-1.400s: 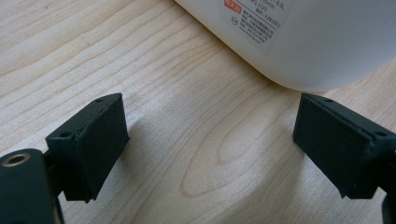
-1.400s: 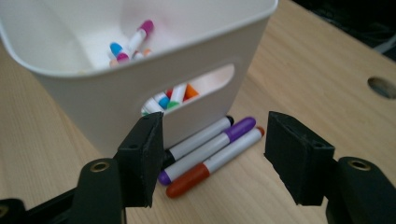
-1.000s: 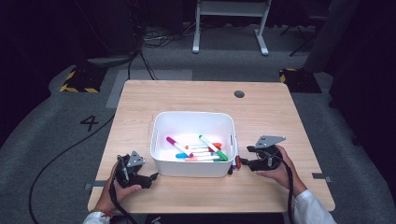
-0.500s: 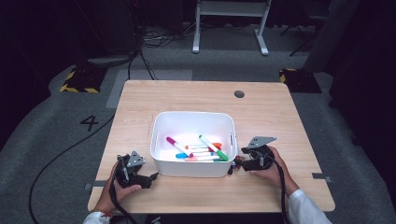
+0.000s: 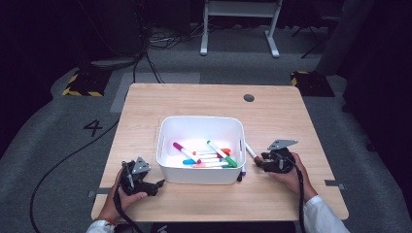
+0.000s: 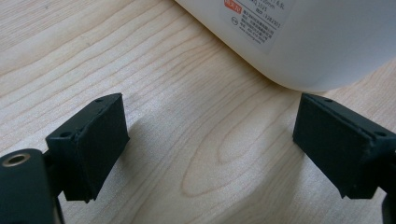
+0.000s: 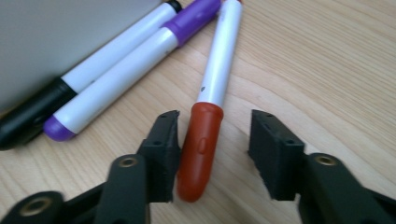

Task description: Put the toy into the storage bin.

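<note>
The high view looks forward and down from above the person's side onto the whole table [image 5: 194, 102]. Each hand-held gripper's camera sits low and close over the wood, looking along its jaws. The left shares the white bin [image 6: 327, 42] with the high view [image 5: 199, 172].

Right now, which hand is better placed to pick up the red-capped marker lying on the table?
The right. The right gripper already straddles the red-capped marker, its jaws just closing. The left gripper sits across the white bin.
</note>
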The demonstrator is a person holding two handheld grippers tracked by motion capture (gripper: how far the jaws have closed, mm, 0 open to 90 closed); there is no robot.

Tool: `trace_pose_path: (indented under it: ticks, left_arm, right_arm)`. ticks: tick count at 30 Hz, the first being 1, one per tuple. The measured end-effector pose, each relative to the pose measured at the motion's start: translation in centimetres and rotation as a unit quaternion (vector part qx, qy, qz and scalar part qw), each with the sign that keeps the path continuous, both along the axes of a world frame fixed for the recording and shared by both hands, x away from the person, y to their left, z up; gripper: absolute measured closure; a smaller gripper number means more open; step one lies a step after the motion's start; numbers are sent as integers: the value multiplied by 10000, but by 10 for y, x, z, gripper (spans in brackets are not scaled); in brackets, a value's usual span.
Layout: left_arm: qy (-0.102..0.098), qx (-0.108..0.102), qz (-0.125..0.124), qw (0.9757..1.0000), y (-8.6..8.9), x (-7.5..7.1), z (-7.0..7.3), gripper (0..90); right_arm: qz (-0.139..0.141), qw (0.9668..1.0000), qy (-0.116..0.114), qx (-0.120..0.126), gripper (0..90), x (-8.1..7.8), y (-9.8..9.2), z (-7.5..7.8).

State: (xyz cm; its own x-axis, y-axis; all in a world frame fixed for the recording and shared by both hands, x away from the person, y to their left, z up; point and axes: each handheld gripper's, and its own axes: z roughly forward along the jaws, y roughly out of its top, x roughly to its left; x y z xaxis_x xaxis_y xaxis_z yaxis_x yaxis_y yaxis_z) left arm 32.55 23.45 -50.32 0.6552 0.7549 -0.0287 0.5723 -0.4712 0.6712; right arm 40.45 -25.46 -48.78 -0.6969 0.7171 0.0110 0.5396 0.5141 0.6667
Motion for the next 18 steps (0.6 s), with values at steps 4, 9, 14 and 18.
trace_pose_path:
  ticks: [4, 9, 14, 18]
  left_arm:
    - [1, -2, 1, 10000, 0, 0, 0, 102]
    - [14, -2, -3, 10000, 0, 0, 0, 103]
    - [0, -3, -1, 10000, 0, 0, 0, 103]
    - [-5, -6, 2, 10000, 0, 0, 0, 103]
  right_arm:
    - [-20, 9999, -91, -90, 690, 0, -3, 0]
    - [-117, 9998, -115, -62, 751, 1, -6, 0]
    - [-177, 9998, -113, 50, 752, 2, -9, 0]
    - [-176, 9997, -89, 140, 752, 2, -13, 2]
